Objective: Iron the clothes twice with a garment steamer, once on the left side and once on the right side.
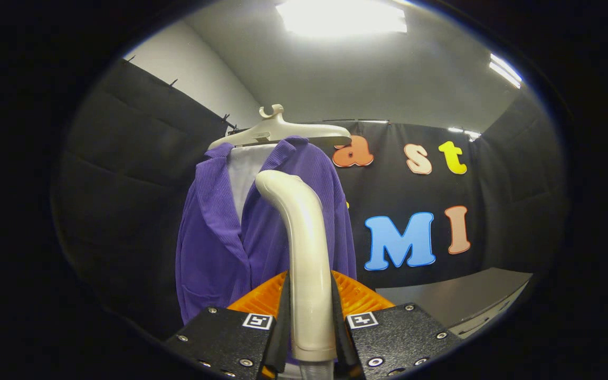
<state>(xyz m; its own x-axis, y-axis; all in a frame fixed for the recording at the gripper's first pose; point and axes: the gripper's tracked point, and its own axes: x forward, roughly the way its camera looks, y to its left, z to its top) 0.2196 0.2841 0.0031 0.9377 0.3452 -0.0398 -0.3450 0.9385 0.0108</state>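
Tongs (309,322) pinching cream steamer handle (304,253), before ribbed purple garment (214,248) on hanger (277,131).

A pale plastic hanger (277,129) is hanging in front of my booth's black cloth wall (124,174), while a grey table (467,298) is sitting off to the right, and bright ceiling lights (341,18) are glaring down from the white ceiling (388,79) overhead.

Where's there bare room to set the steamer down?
The grey tabletop, beyond the fingers and right of the purple ribbed jacket, looks bare. The gripper is shut on the cream plastic steamer handle, close before the jacket.
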